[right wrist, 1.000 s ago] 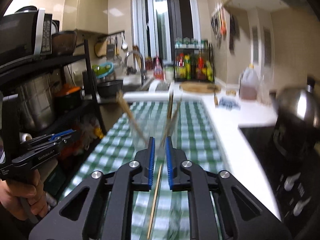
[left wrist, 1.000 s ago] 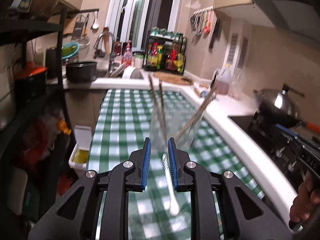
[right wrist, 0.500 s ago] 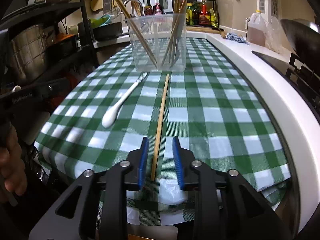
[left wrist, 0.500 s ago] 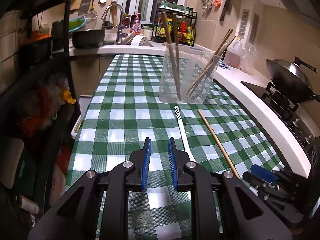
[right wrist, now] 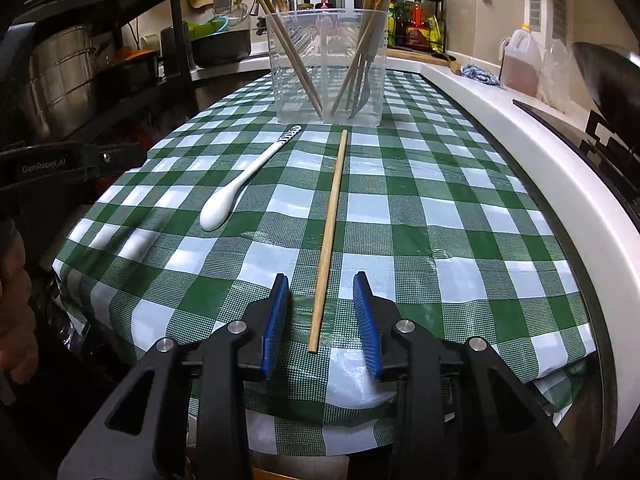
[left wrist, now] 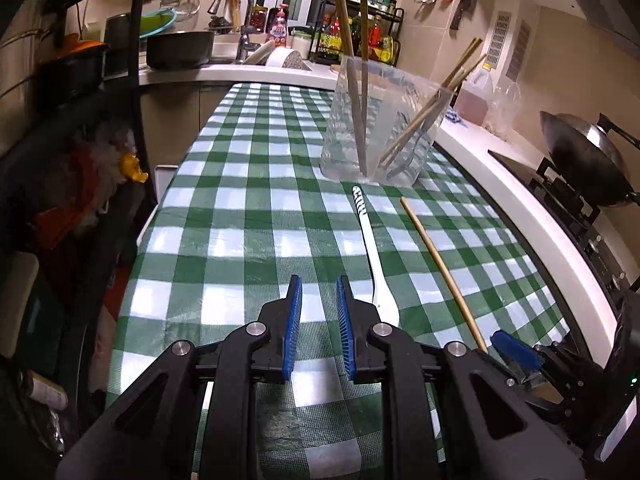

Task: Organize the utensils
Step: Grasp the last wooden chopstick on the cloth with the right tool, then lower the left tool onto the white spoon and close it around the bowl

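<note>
green-and-white checked cloth (right wrist: 420,216) covers the long kitchen surface, with a white counter edge (right wrist: 560,184) along its right and a dark shelf rack (right wrist: 100,40) on its left. a clear plastic container (right wrist: 326,68) stands upright toward the far end, holding several chopsticks that lean against its walls and what looks like a fork.

in front of the container two utensils lie flat on the cloth, near each other but apart. the single wooden chopstick (right wrist: 330,236) runs lengthwise down the surface; its near end lies between the right gripper (right wrist: 321,314) fingers (right wrist: 276,320), roughly midway across the gap, touching neither blue pad. those fingers are spreading, nothing pinched. the white spoon (right wrist: 240,182) lies left of the chopstick at a slant, bowl toward the near edge and patterned handle tip just short of the container.

seen from the left wrist, the left gripper (left wrist: 318,320) fingers (left wrist: 292,328) stand a narrow gap apart with only cloth between them. the spoon (left wrist: 374,256) lies just to the right of them, its bowl partly hidden behind the right-hand finger; whether it touches that finger cannot be told. the chopstick (left wrist: 440,268) lies further right, its near end by the blue pad of the other gripper (left wrist: 516,354).
</note>
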Motion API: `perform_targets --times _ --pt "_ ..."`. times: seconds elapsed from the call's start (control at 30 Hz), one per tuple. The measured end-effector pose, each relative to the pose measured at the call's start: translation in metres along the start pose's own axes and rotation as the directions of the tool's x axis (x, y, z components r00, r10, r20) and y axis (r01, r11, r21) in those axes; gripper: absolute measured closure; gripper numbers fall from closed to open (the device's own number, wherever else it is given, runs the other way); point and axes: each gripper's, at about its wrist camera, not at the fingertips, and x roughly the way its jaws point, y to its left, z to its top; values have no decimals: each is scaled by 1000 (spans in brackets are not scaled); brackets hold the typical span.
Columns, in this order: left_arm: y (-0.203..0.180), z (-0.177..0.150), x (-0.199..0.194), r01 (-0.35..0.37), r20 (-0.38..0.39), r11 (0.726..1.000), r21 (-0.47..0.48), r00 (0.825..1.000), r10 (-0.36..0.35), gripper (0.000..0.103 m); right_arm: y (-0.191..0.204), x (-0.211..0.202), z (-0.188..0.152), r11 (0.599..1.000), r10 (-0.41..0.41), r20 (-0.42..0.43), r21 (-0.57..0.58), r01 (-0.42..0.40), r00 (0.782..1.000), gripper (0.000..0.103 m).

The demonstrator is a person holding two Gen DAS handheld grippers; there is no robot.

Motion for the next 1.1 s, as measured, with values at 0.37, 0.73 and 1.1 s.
perform_targets --times 0.37,0.73,1.1 --pt "-14 -16 16 15 -44 1000 18 999 -15 64 -10 -4 -2 999 -43 12 10 42 999 98" --pt "-34 -31 29 38 -70 997 74 997 -33 57 -23 -6 -5 996 -74 19 50 73 997 98" --pt "-58 -34 42 -40 0 987 159 999 40 56 -24 -6 -6 996 -68 26 59 66 997 98"
